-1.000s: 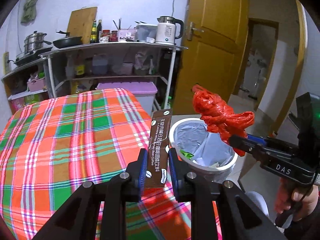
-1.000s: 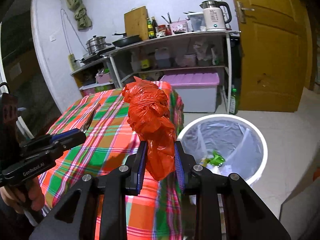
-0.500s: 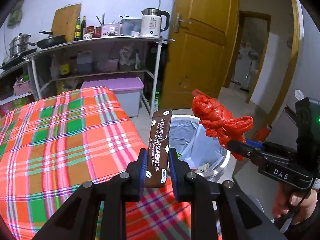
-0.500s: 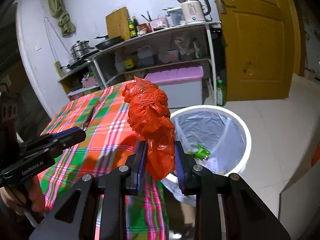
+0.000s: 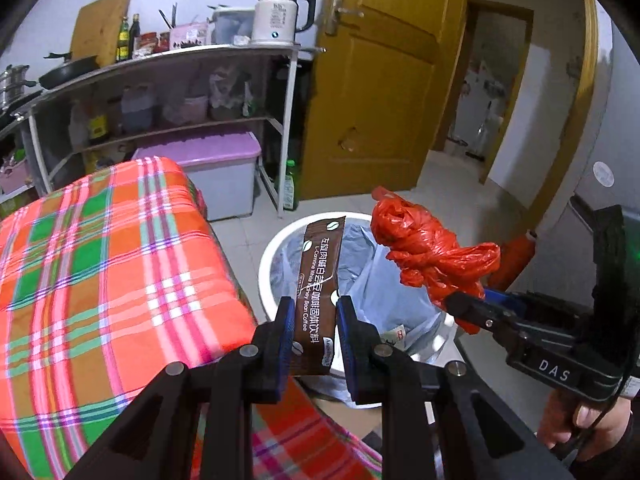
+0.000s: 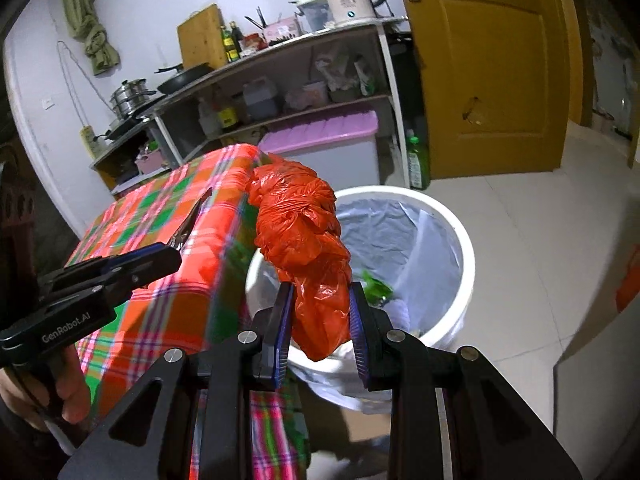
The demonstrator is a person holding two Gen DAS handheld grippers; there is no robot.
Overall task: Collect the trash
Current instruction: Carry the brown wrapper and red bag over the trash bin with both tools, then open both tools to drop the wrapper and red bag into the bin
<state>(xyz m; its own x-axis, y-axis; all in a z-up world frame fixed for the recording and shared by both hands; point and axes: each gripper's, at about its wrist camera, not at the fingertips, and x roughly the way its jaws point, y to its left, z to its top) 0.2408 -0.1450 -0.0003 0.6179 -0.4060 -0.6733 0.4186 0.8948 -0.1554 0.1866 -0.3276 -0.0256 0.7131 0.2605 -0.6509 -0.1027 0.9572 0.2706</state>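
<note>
My left gripper [image 5: 315,312] is shut on a brown coffee sachet [image 5: 319,280] and holds it upright over the near rim of the white trash bin [image 5: 266,264]. My right gripper [image 6: 321,304] is shut on a crumpled red plastic bag [image 6: 304,236] and holds it over the near left rim of the same bin [image 6: 466,252]. The bin has a pale blue liner with some scraps inside. The right gripper with the red bag [image 5: 432,254] shows at the right of the left wrist view. The left gripper [image 6: 176,246] shows edge-on at the left of the right wrist view.
A table under a red, green and pink plaid cloth [image 5: 100,264] stands left of the bin. Behind are a metal shelf with a kettle [image 5: 278,16], pans and bottles, a purple-lidded box [image 5: 208,152], a green bottle on the floor [image 6: 418,160] and a yellow door [image 5: 384,80].
Both grippers have moved off the table edge to the right and closer to the bin. The bin now sits straight ahead and larger in both views. Both keep their hold.
</note>
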